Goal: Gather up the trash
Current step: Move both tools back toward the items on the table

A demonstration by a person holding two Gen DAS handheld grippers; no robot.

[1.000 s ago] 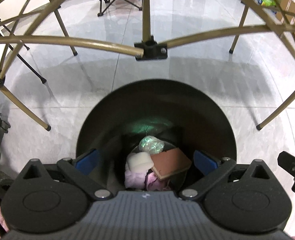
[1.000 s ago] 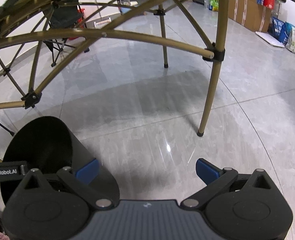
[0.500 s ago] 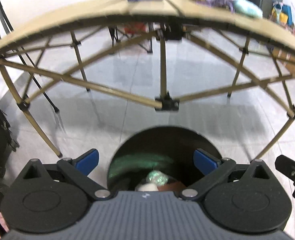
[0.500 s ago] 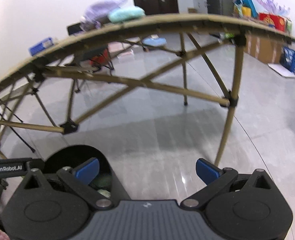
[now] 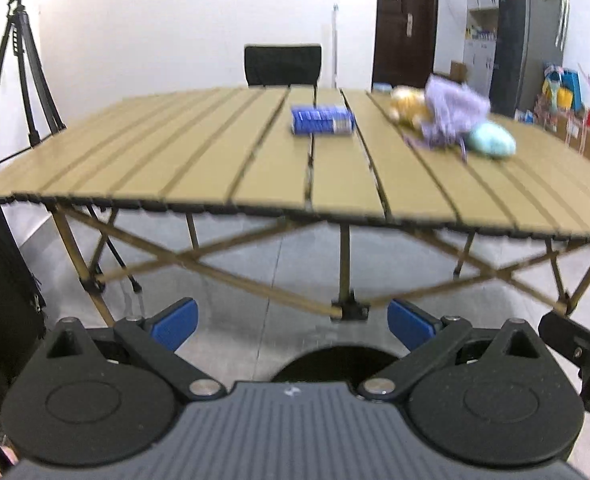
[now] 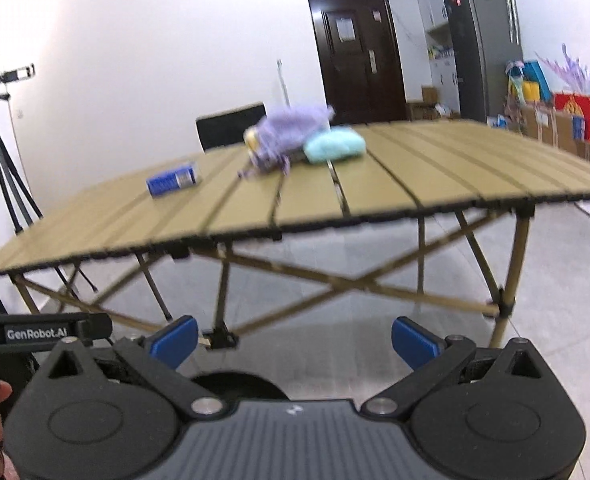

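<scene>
Both grippers are spread wide and hold nothing. The left gripper (image 5: 291, 322) sits at the bottom centre of its view, just above the dark rim of the bin (image 5: 331, 364). The right gripper (image 6: 293, 340) sits low in its own view. On the table (image 5: 215, 168), upper right, lie a blue packet (image 5: 322, 120), a purple bag (image 5: 451, 116) (blurred) and a teal lump (image 5: 491, 141), the bag touching the lump.
</scene>
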